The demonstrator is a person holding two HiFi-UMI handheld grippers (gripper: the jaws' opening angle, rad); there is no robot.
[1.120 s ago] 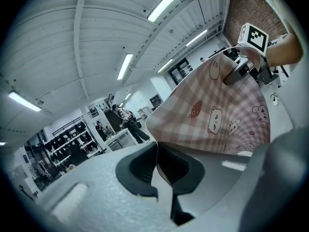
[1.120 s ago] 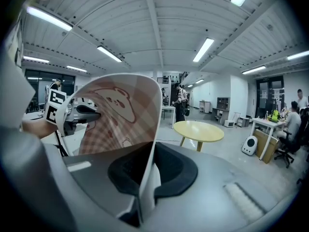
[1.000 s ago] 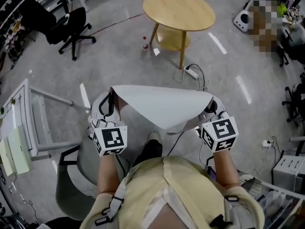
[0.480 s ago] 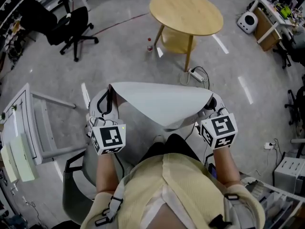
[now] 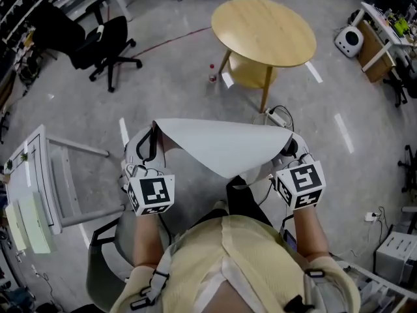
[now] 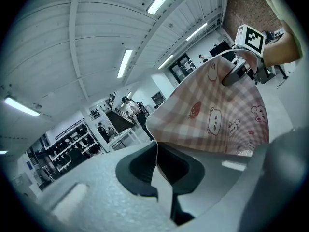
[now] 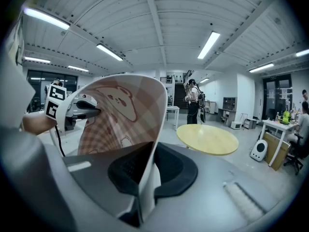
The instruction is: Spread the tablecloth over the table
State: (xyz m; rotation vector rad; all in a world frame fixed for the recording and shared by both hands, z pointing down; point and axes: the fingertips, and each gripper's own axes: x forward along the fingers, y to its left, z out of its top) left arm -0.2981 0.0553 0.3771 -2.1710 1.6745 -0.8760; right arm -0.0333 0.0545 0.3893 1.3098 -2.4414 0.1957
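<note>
A tablecloth [image 5: 221, 145] hangs stretched between my two grippers, white on its upper side in the head view. Its underside [image 6: 227, 115] is pink check with bears and strawberries. My left gripper [image 5: 154, 128] is shut on the cloth's left corner, the edge [image 6: 155, 151] pinched between the pads. My right gripper [image 5: 289, 142] is shut on the right corner [image 7: 153, 144]. The round wooden table [image 5: 264, 23] stands ahead on the grey floor, apart from the cloth, and also shows as the table [image 7: 207, 139] in the right gripper view.
A black office chair [image 5: 104, 41] stands at the far left. A white rack [image 5: 45, 175] is at my left. A power strip and cable [image 5: 277, 116] lie by the table's leg, a bottle [image 5: 212, 74] beside it. A white device [image 5: 350, 39] and desks sit at the right.
I have walked toward the round table with the cloth held the same way; the table and floor shift nearer and rightward in the head view. Both grips are unchanged.
</note>
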